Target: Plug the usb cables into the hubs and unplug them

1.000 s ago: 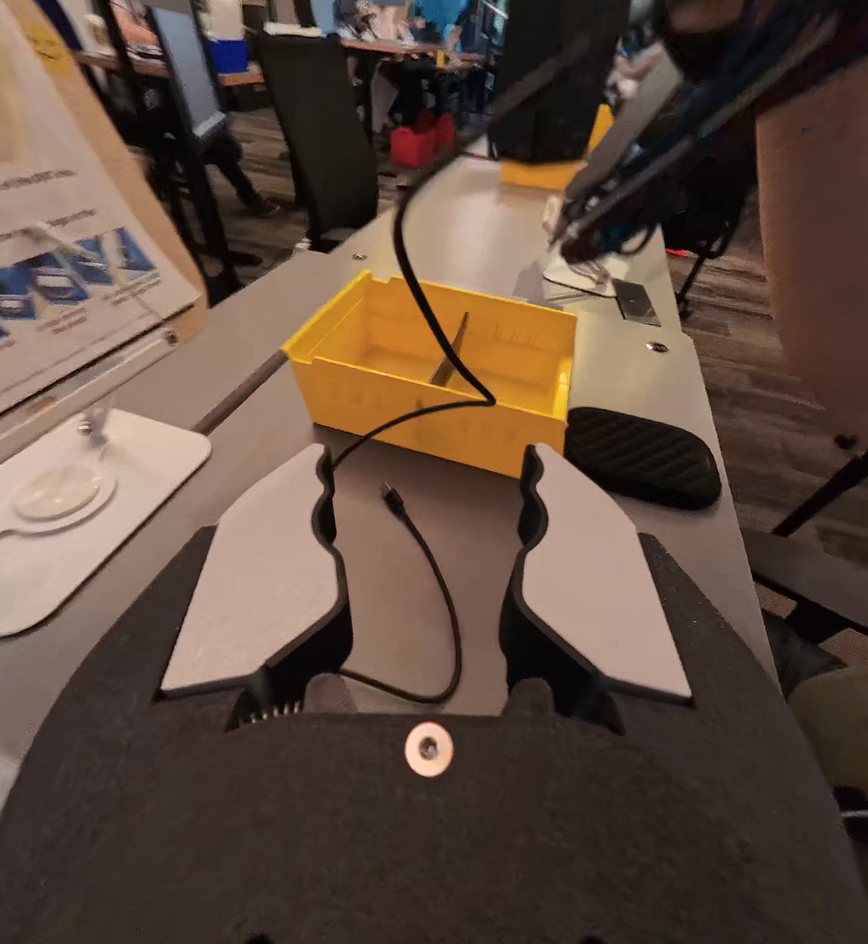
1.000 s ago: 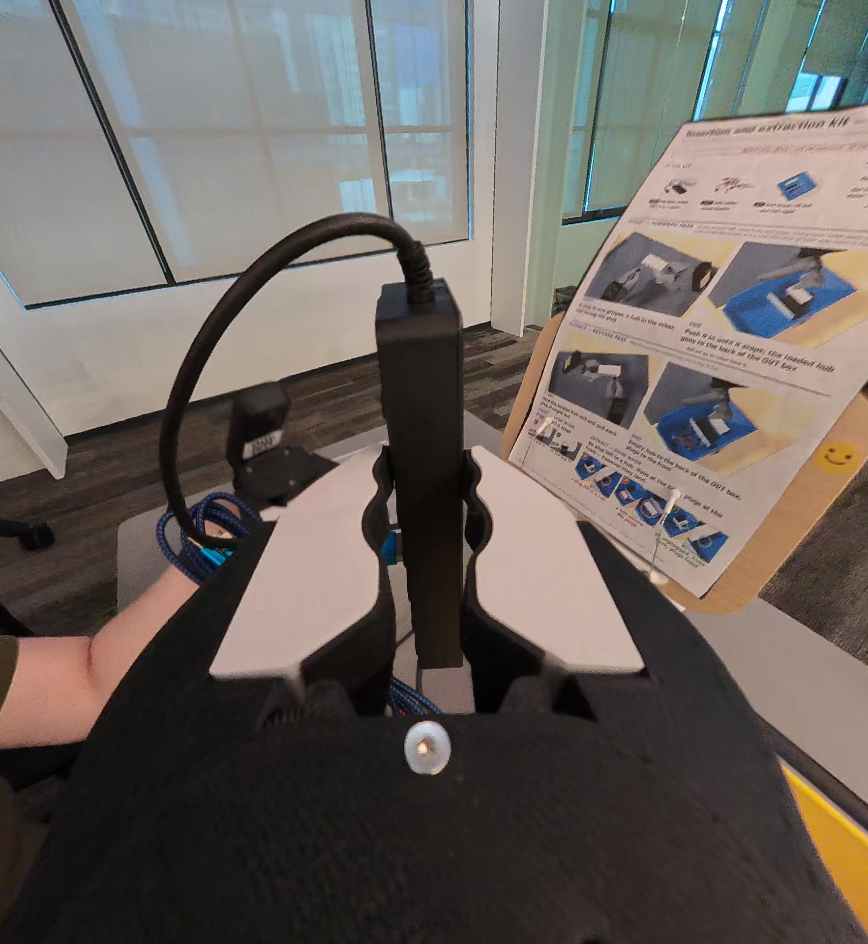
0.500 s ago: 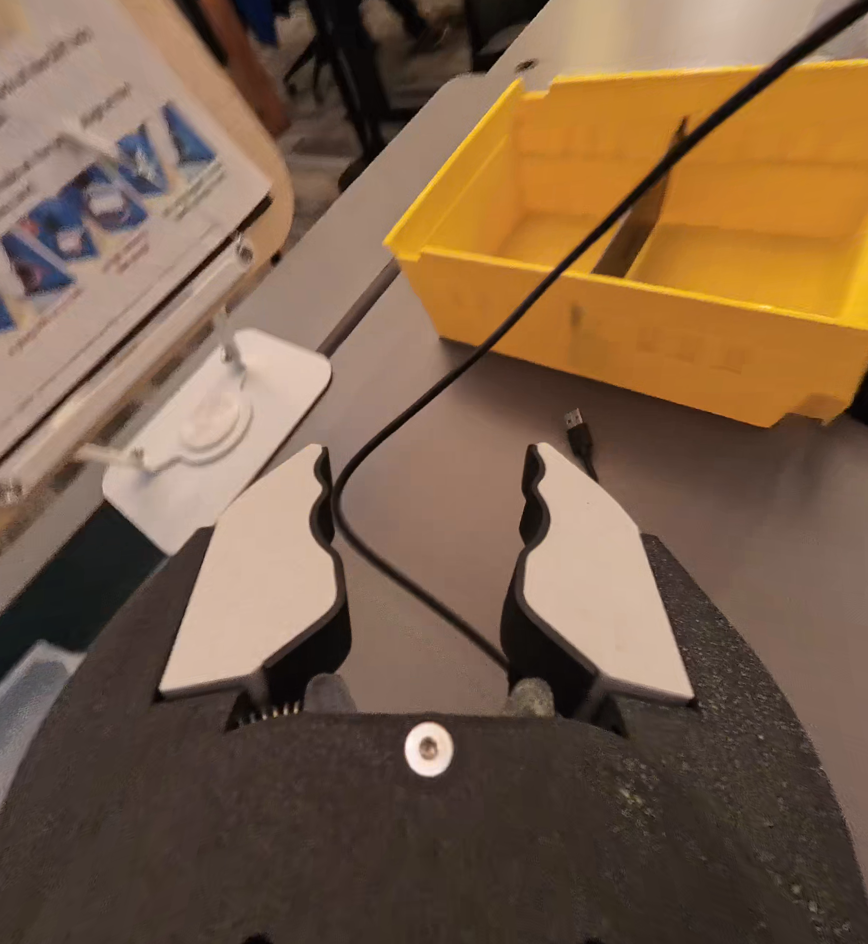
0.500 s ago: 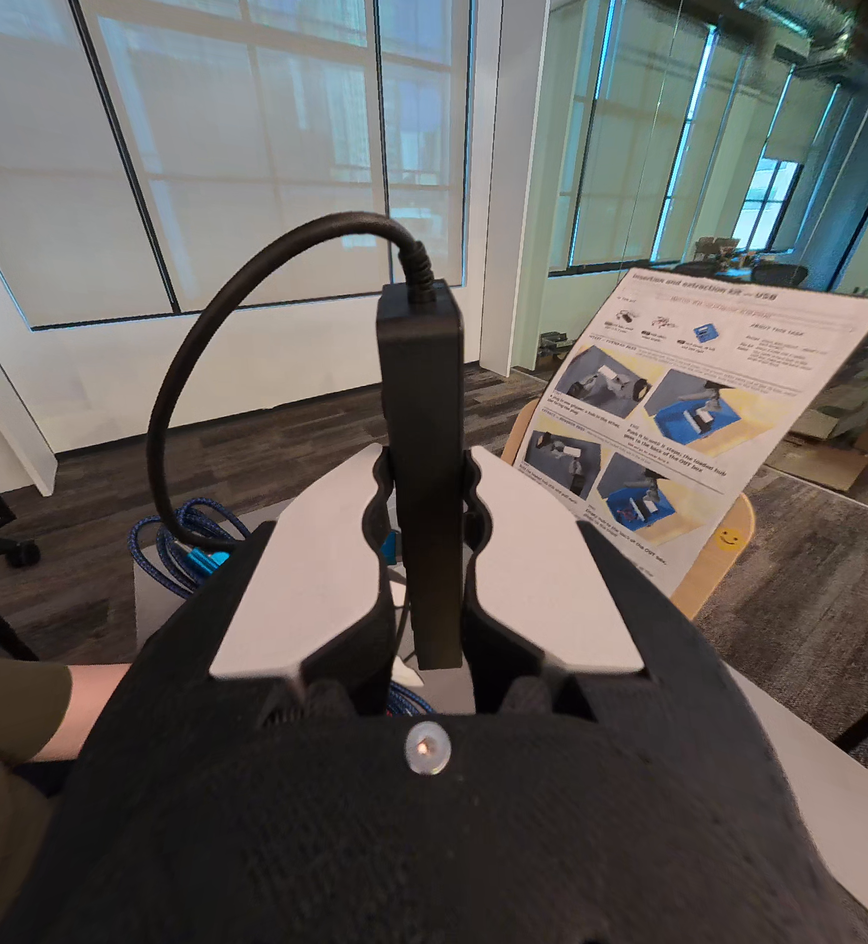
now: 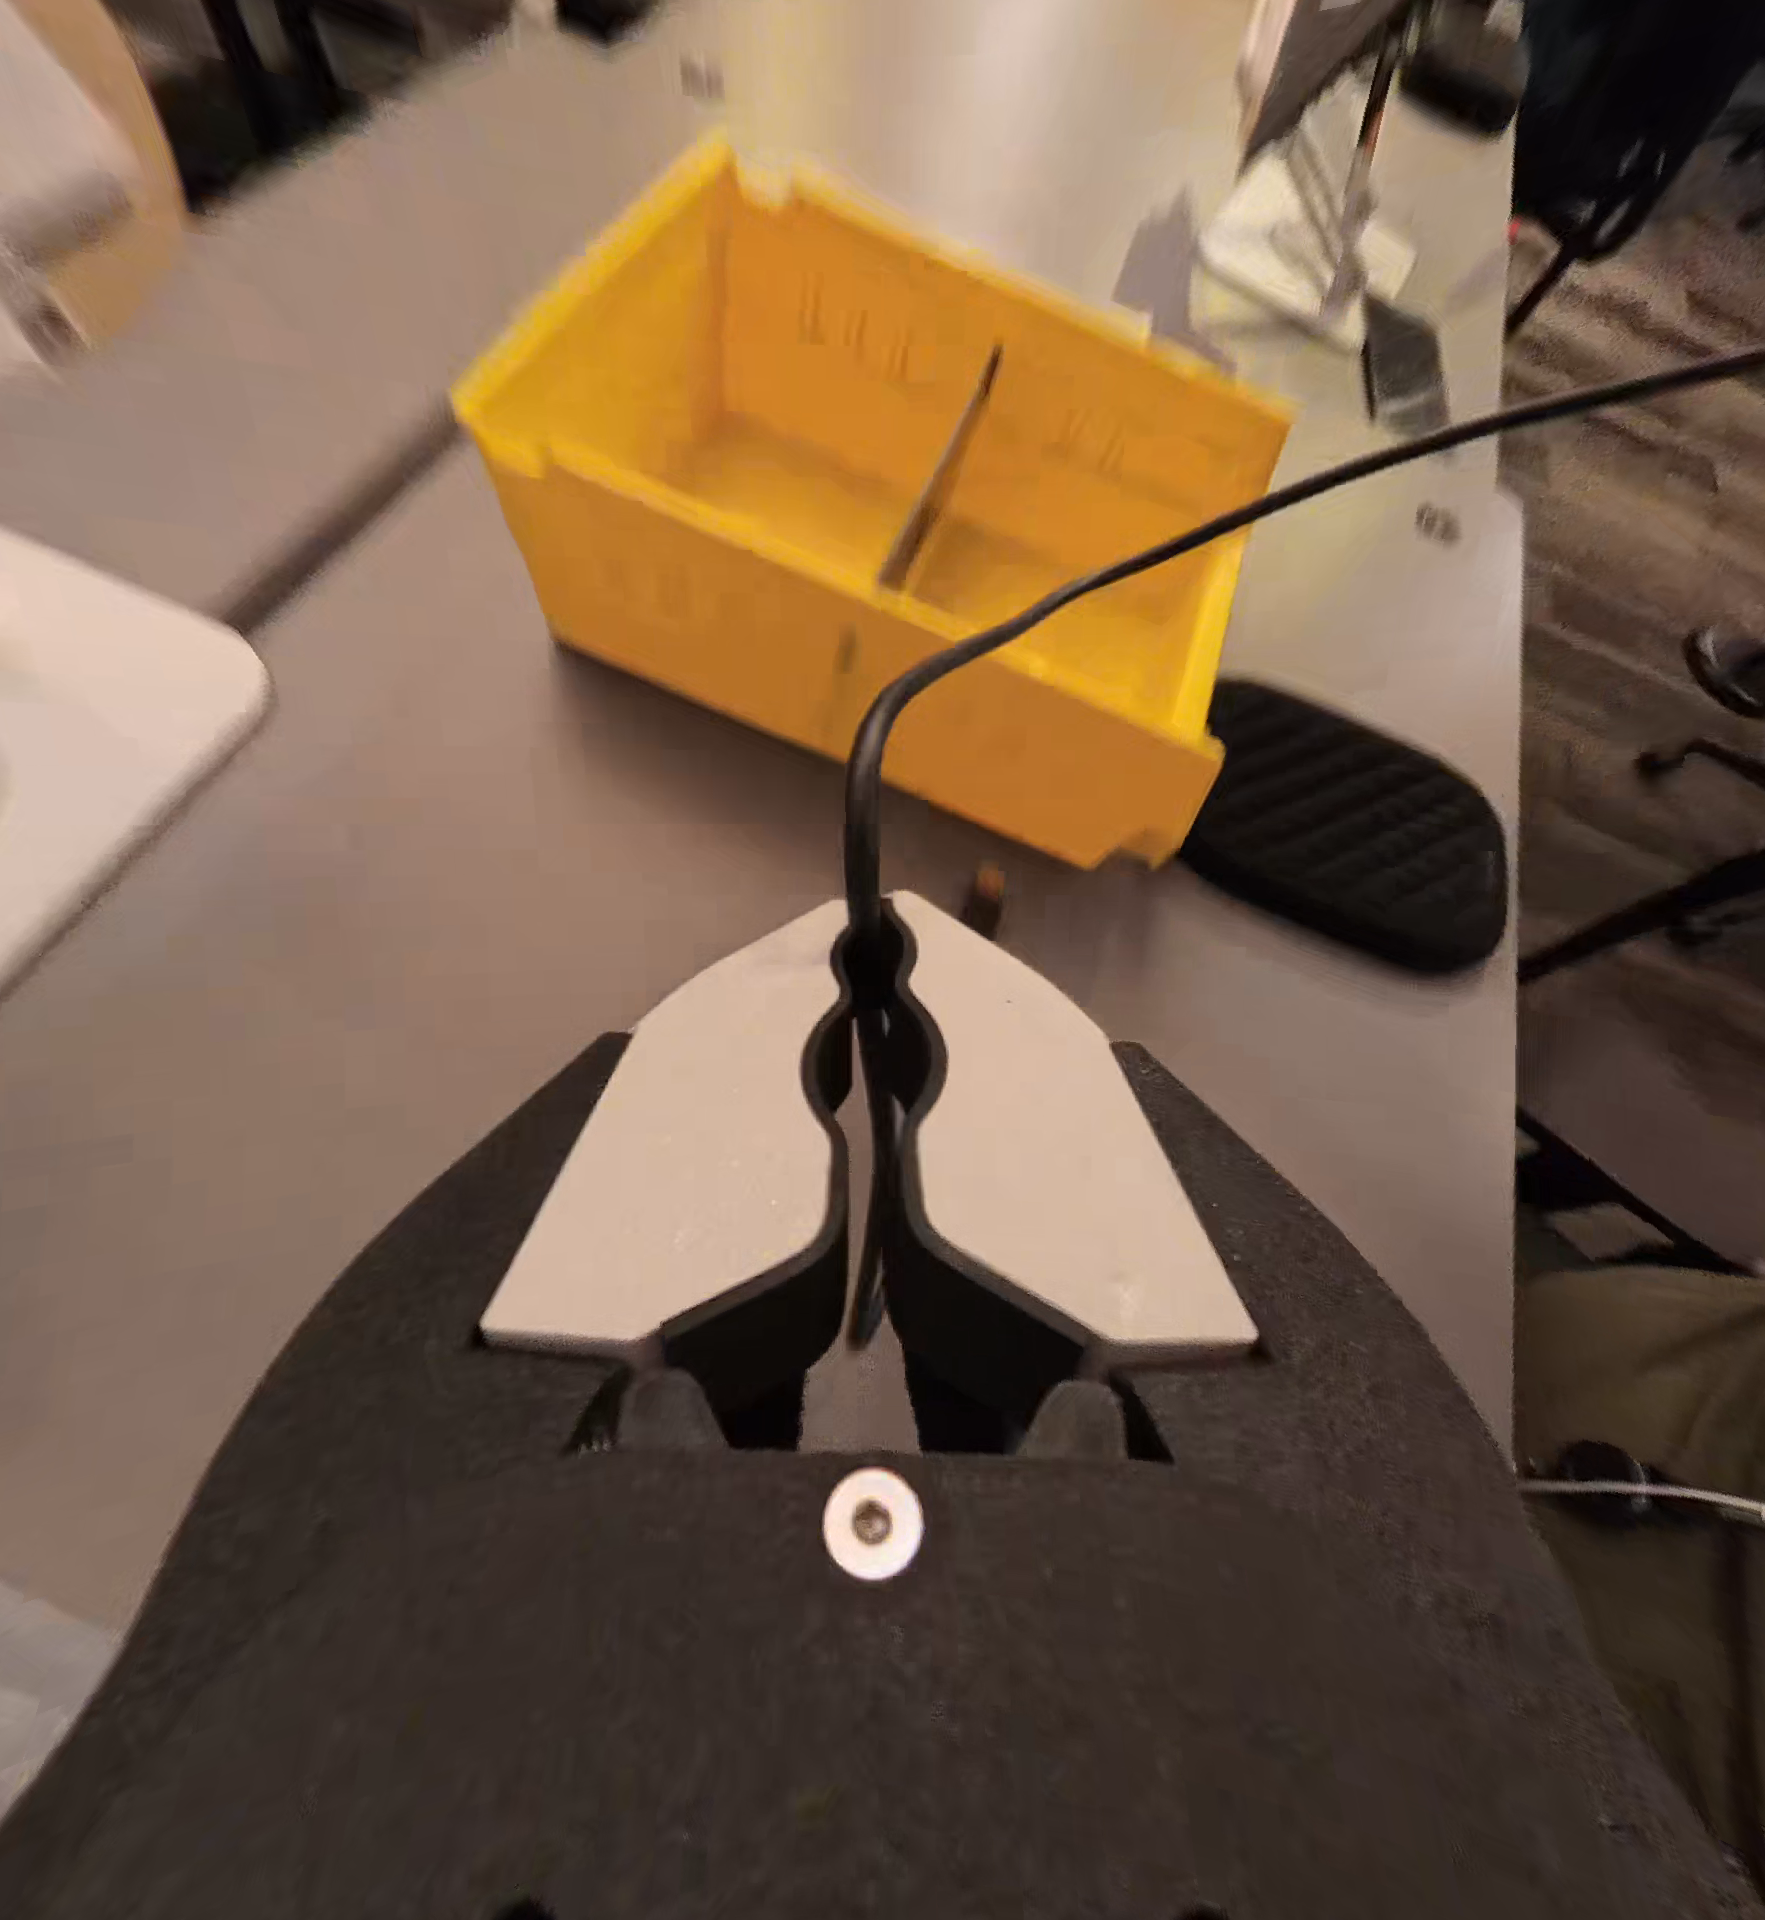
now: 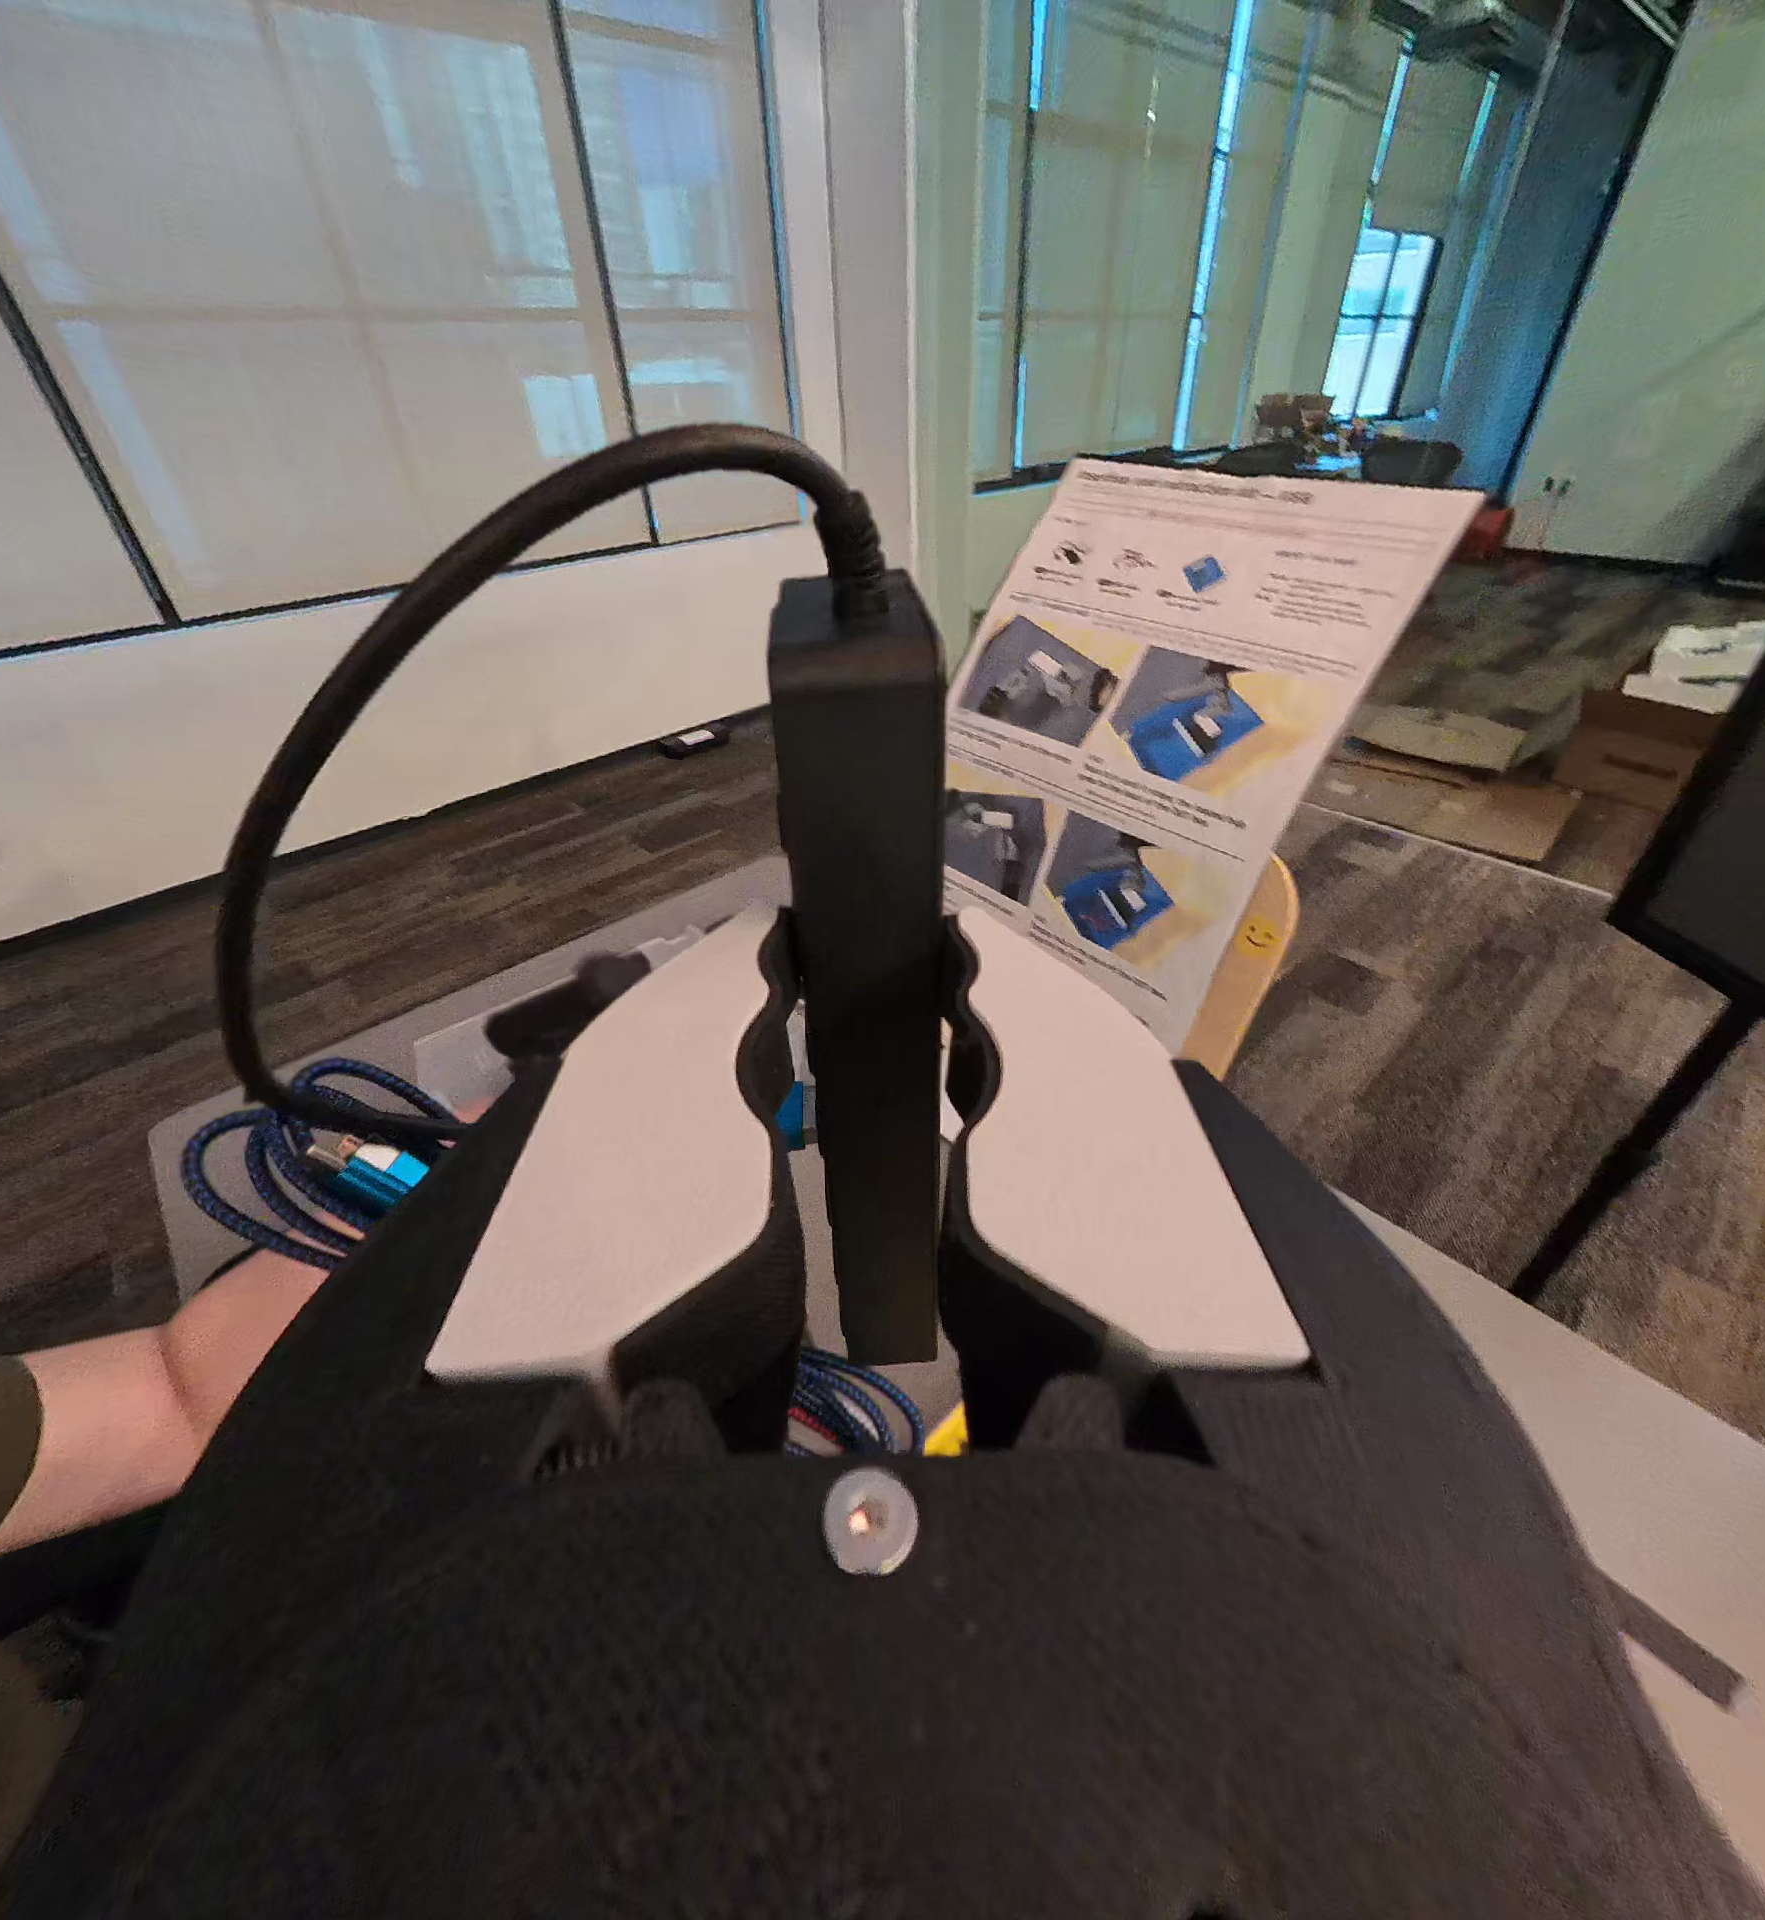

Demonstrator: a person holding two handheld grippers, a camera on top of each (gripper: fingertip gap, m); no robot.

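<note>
My left gripper is shut on a thin black USB cable, which rises from between the fingertips and runs off to the upper right. The cable's plug pokes out just right of the fingertips, above the grey table. My right gripper is shut on a black USB hub, held upright above the table. The hub's thick black cord loops over to the left and down. Blue braided USB cables lie coiled below it.
A yellow bin with a centre divider stands ahead of the left gripper, and a black ribbed pad lies to its right. A white stand base sits at left. An instruction sheet leans on a wooden stand. A person's arm shows at lower left. The gap from one gripper's tips to the other's is roughly 40 cm.
My left gripper has closed on the thin black cable, which lay loose between its open fingers before, and has swung toward the yellow bin. My right gripper still holds the hub and has turned rightward.
</note>
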